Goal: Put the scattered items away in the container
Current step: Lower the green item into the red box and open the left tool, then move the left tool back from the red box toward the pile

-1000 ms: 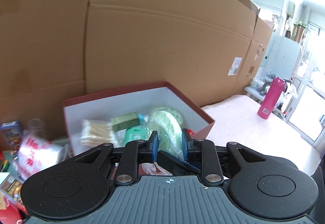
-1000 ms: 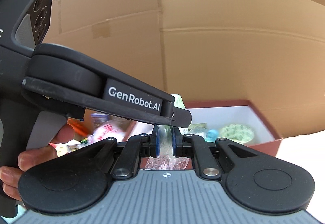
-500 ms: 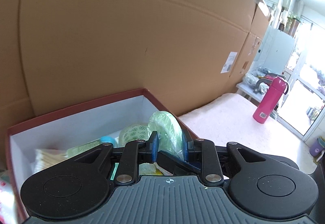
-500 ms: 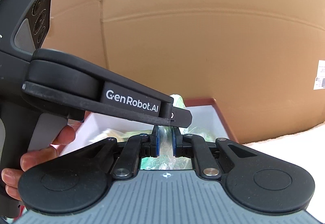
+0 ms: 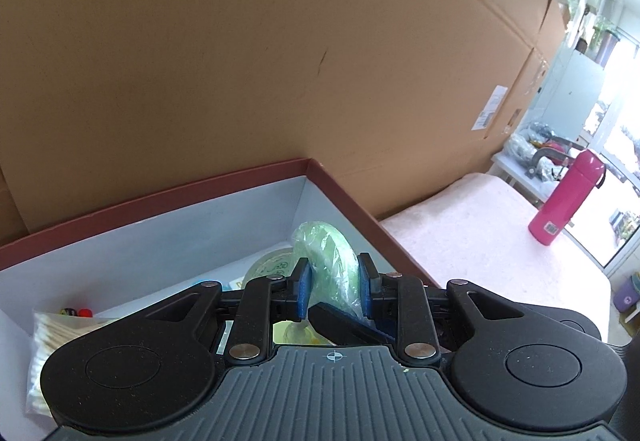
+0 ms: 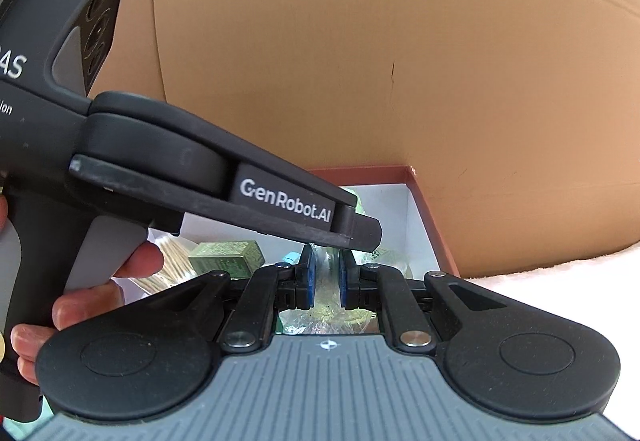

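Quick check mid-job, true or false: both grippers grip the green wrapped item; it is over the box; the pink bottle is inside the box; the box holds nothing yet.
1. Both the left gripper and the right gripper grip the green wrapped item. True.
2. The item is over the red box. True.
3. The pink bottle is inside the box. False: it stands on the table, right of the box.
4. The box holds nothing. False: cotton swabs and a green carton lie inside.

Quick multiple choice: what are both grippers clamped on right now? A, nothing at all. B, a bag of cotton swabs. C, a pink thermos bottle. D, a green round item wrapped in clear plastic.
D: the left gripper pinches the green round plastic-wrapped item above the red-rimmed white box, and the right gripper grips the same wrapping.
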Available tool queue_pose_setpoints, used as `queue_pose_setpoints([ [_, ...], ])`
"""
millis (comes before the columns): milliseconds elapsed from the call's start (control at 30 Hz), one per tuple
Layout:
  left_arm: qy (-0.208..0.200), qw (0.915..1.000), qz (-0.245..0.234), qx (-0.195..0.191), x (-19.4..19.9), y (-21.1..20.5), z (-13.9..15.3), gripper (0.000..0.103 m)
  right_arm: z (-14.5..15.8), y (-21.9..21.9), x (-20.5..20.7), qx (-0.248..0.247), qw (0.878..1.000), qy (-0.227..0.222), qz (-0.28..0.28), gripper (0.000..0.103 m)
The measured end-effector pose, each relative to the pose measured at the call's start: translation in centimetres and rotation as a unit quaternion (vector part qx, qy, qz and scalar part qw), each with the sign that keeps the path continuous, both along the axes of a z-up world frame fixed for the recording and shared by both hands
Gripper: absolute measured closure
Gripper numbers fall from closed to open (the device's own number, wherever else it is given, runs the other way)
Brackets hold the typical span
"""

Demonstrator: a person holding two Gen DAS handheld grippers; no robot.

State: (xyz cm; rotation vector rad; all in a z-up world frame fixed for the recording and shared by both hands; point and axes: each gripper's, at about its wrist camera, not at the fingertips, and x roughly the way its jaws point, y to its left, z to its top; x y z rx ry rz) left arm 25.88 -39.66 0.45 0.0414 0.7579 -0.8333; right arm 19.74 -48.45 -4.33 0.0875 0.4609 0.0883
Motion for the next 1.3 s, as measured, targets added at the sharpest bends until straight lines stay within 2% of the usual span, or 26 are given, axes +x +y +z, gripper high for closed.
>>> queue_pose_setpoints([
  [267,0.01,0.9998,0.004,0.017,0.7,-0.7,-1.2,0.076,-1.6,-0.5,1.6,0.004,1.0,0.018,0.005,0.089],
  [333,0.007,0.9998,0.004,0.02,0.6,-0.8,-1.2,0.066,-1.8,-0.6,1.8,0.006,1.0,0.019,0.005,0.09],
  [400,-0.001,0.9997,0.005,0.024,0.3,-0.9,-1.2,0.065,-1.9,-0.7,1.9,0.008,1.0,0.019,0.005,0.09],
  [467,-0.008,0.9996,0.004,0.028,0.1,-1.0,-1.1,0.058,-2.0,-0.7,1.9,0.007,1.0,0.018,0.005,0.089],
  [533,-0.014,0.9994,0.007,0.032,0.0,-1.1,-1.0,0.042,-2.0,-0.7,1.9,0.006,1.0,0.017,0.004,0.089],
  [600,-0.019,0.9993,0.011,0.03,-0.1,-0.8,-1.1,0.037,-2.0,-0.7,1.8,0.002,1.0,0.016,0.003,0.076],
  [667,-0.02,0.9994,0.015,0.026,-0.3,-0.6,-0.8,0.029,-2.1,-0.6,1.8,-0.004,1.0,0.015,0.0,0.066],
  [733,-0.018,0.9994,0.019,0.024,-0.4,-0.4,-0.7,0.023,-2.2,-0.6,1.7,-0.006,1.0,0.012,0.003,0.063],
  [967,-0.022,0.999,0.032,0.024,-1.0,1.0,0.0,0.019,-2.3,0.4,1.2,-0.032,0.999,-0.005,-0.005,0.038],
  [1067,-0.023,0.9989,0.037,0.021,-1.4,1.4,0.4,0.016,-2.2,0.4,0.8,-0.036,0.999,-0.013,-0.012,0.035],
  [1133,-0.028,0.9986,0.042,0.015,-1.8,2.0,0.7,0.011,-2.1,0.3,0.5,-0.034,0.999,-0.017,-0.021,0.03],
  [1200,-0.033,0.9983,0.047,0.012,-2.3,2.4,1.1,0.01,-2.0,0.2,0.1,-0.034,0.999,-0.025,-0.033,0.016],
  [1300,-0.046,0.9969,0.059,0.023,-3.2,2.4,1.1,0.009,-1.8,0.2,-0.6,-0.03,0.998,-0.036,-0.048,0.008],
])
